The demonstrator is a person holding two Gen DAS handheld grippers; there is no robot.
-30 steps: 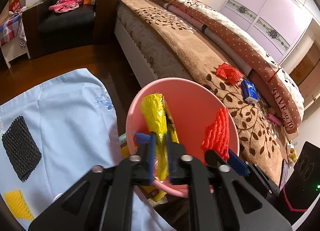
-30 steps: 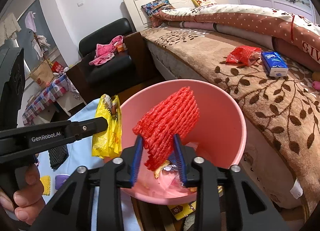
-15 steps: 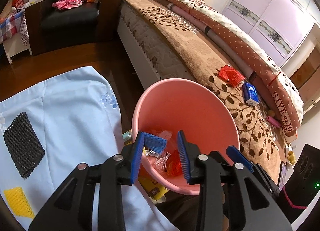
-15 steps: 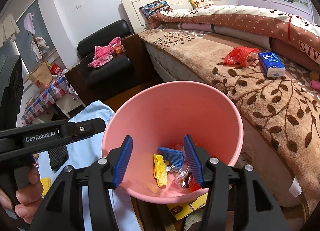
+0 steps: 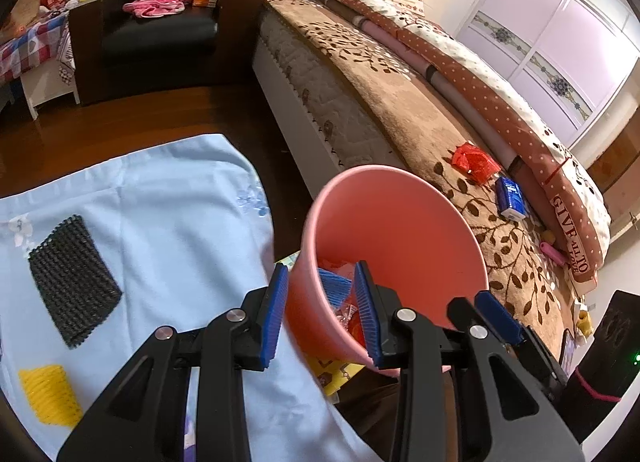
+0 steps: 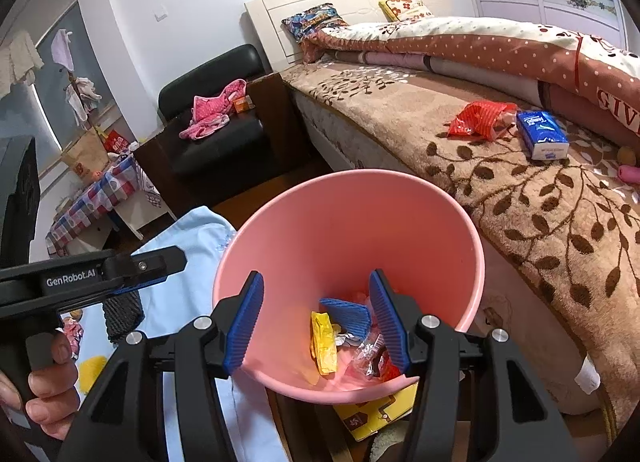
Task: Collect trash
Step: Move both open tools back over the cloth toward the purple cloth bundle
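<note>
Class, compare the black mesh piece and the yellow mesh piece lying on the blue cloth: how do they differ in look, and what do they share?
The black mesh is dark and looks larger; the yellow mesh is bright and looks smaller. The black mesh lies farther up the blue cloth; the yellow mesh lies near its lower edge. Both are netted, lie flat and are not yet collected.

Left tool point(image 5: 322, 312) and right tool point(image 6: 318, 324) both gape empty.

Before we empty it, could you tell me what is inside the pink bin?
Inside the pink bin lie a yellow wrapper, a blue foam net, clear crinkled wrappers and something red. The right gripper's fingers cover part of the pile; anything beneath it is hidden.
</note>
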